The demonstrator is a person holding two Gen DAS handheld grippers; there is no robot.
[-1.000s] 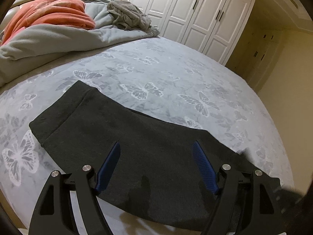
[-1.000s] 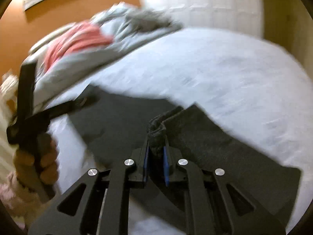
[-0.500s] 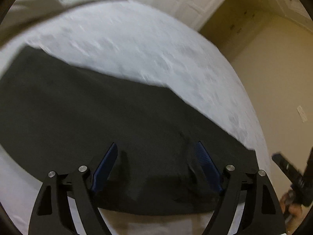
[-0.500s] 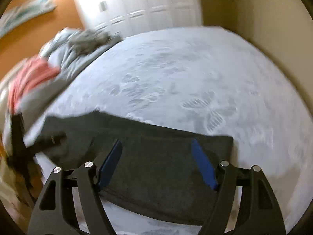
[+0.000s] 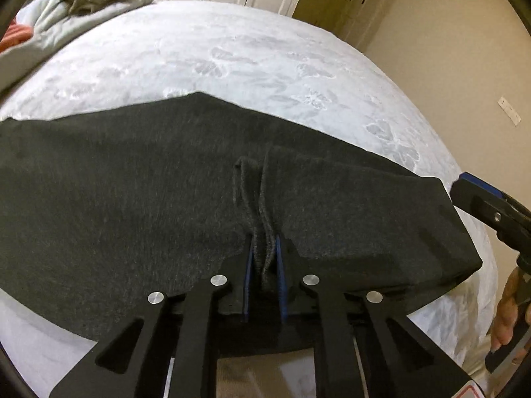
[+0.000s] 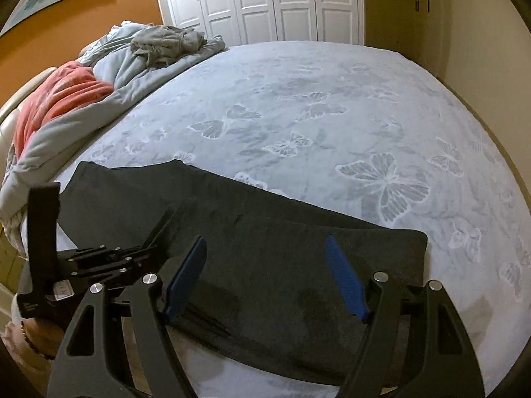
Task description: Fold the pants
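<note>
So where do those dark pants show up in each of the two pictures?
Left wrist view: the pants span the middle; the left tongs pinch a fold of them.
Right wrist view: they lie across the lower half, under the open right tongs.
Shared landmark: the white wardrobe doors at the top.

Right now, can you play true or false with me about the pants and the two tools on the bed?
1. The left tool is pinching a bunch of the dark pants. True.
2. The right tool is shut tight on the pants. False: it is open, its blue pads spread apart over the cloth.
3. The pants lie on a bedsheet with butterflies. True.
4. The pants are bright orange. False: they are dark grey; the orange cloth lies near the head of the bed.
</note>
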